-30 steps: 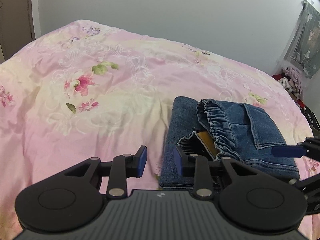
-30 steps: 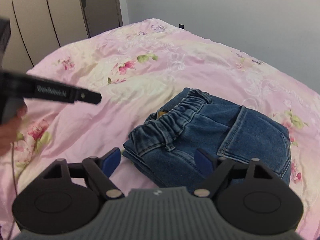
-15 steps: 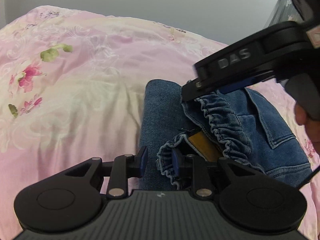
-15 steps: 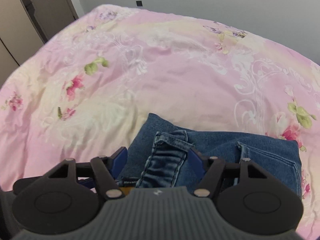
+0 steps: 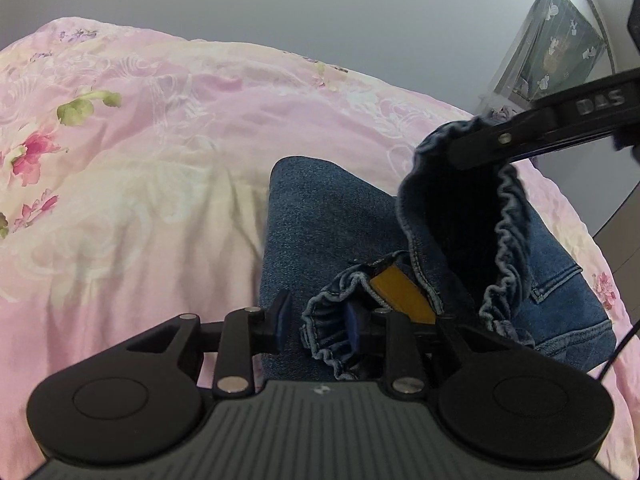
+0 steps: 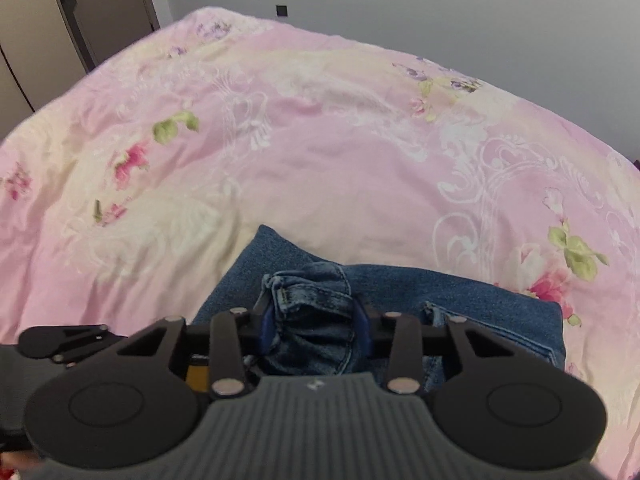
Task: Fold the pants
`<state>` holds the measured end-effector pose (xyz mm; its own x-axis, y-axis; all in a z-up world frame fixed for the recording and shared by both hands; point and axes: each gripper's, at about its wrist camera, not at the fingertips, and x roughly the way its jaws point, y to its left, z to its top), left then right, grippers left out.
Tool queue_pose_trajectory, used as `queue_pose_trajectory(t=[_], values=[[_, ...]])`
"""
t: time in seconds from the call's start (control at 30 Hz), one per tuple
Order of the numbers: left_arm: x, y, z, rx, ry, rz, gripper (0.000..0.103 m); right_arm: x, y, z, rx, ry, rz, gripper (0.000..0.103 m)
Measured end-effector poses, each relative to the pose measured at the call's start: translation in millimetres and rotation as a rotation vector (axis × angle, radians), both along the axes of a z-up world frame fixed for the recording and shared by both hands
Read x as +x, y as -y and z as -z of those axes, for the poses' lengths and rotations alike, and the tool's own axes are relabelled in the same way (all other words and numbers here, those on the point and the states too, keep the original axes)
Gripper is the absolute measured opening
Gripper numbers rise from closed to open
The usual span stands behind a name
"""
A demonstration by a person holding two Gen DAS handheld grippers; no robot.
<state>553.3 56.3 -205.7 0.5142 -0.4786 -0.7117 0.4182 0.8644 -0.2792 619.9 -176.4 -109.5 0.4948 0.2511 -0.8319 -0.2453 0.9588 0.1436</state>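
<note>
1. My reference landmark is the jeans [image 5: 332,216]. They lie partly folded on the pink bedspread [image 5: 140,168], at its near right part, with the folded legs forming a flat slab under the waistband.
2. My right gripper [image 6: 314,326] is pinching a bunched section of the waistband [image 6: 312,292]. In the right wrist view, denim fills the whole gap between its blue pads. In the left wrist view, the same tool reaches in from the right and holds that section raised above the slab, so the waist opening gapes toward me.
3. My left gripper [image 5: 316,320] is spread. One blue pad stands over flat denim just left of the lower waistband hem [image 5: 332,312]; the other pad touches the ruffled hem or sits tucked under it. No fabric is clamped.
4. A tan label [image 5: 400,292] shows inside the waist, just right of the left gripper.
5. Deciding relation: the waistband's long axis runs from the lifted section at far right down to the slack hem at my left gripper. My left gripper is the nearer one to that slack end.
6. My judgement: closing the left gripper on the hem would give two grips along one axis, as needed to carry the waist across the slab.
</note>
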Motion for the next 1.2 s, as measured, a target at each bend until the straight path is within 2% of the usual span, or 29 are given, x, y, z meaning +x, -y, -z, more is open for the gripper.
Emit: queue_pose_trajectory(t=[0.07, 0.13, 0.17, 0.27, 0.4, 0.47, 0.53, 0.63, 0.67, 0.73, 0.83, 0.87, 0.97, 1.0, 1.07, 1.13, 1.2], values=[[-1.2, 3.6, -0.6, 0.02, 0.011, 0.002, 0.031, -20.2, 12.3, -19.3, 0.044, 0.01, -0.034, 0.035], [2.6, 4.3, -0.6, 0.009, -0.012, -0.018, 0.03, -42.4, 21.4, -36.4, 0.069, 0.025, -0.066, 0.035], [6.5, 3.3, -0.3, -0.021, -0.037, -0.038, 0.025, -54.4, 25.8, -44.0, 0.083, 0.027, -0.074, 0.035], [14.2, -1.9, -3.3, -0.104, -0.09, -0.095, 0.023, -89.4, 35.0, -64.3, 0.101, 0.049, -0.107, 0.035], [16.8, 1.7, -29.3, -0.209, -0.022, -0.103, 0.019, -139.8, 51.4, -93.9, 0.135, 0.096, -0.139, 0.036], [18.8, 10.0, -41.4, -0.234, 0.011, -0.085, 0.017, -161.9, 54.7, -105.1, 0.14, 0.115, -0.174, 0.036], [26.6, 25.3, -40.4, -0.164, -0.001, -0.084, 0.016, -177.3, 56.0, -112.6, 0.147, 0.127, -0.198, 0.036], [31.8, 37.3, -26.7, -0.032, -0.061, -0.09, 0.016, -181.8, 51.8, -106.1, 0.12, 0.113, -0.202, 0.036], [27.8, 33.6, -25.6, -0.019, -0.075, -0.091, 0.017, -180.5, 52.5, -100.4, 0.123, 0.102, -0.193, 0.036], [17.0, 18.9, -27.3, -0.044, -0.101, -0.081, 0.02, -174.8, 56.2, -90.2, 0.146, 0.082, -0.167, 0.036], [-5.3, -3.6, -38.6, -0.071, -0.072, -0.048, 0.022, -173.6, 61.9, -82.3, 0.181, 0.082, -0.147, 0.036], [-14.4, -7.8, -46.7, -0.081, -0.047, -0.021, 0.025, -175.4, 62.5, -79.3, 0.188, 0.082, -0.148, 0.036], [-33.2, -3.7, -68.0, -0.145, -0.02, 0.103, 0.027, -182.1, 62.7, -71.7, 0.188, 0.084, -0.15, 0.036], [-39.0, 4.2, -73.3, -0.14, 0.001, 0.14, 0.029, -183.3, 64.3, -69.3, 0.193, 0.081, -0.144, 0.036], [-49.2, 24.3, -78.1, -0.085, 0.058, 0.222, 0.03, -185.5, 66.5, -66.5, 0.209, 0.079, -0.132, 0.036], [-57.8, 43.2, -77.4, 0.003, 0.116, 0.305, 0.03, -185.6, 69.0, -66.0, 0.218, 0.078, -0.117, 0.036], [-60.7, 47.5, -75.6, 0.026, 0.104, 0.362, 0.03, -184.5, 70.5, -66.1, 0.217, 0.077, -0.109, 0.036]])
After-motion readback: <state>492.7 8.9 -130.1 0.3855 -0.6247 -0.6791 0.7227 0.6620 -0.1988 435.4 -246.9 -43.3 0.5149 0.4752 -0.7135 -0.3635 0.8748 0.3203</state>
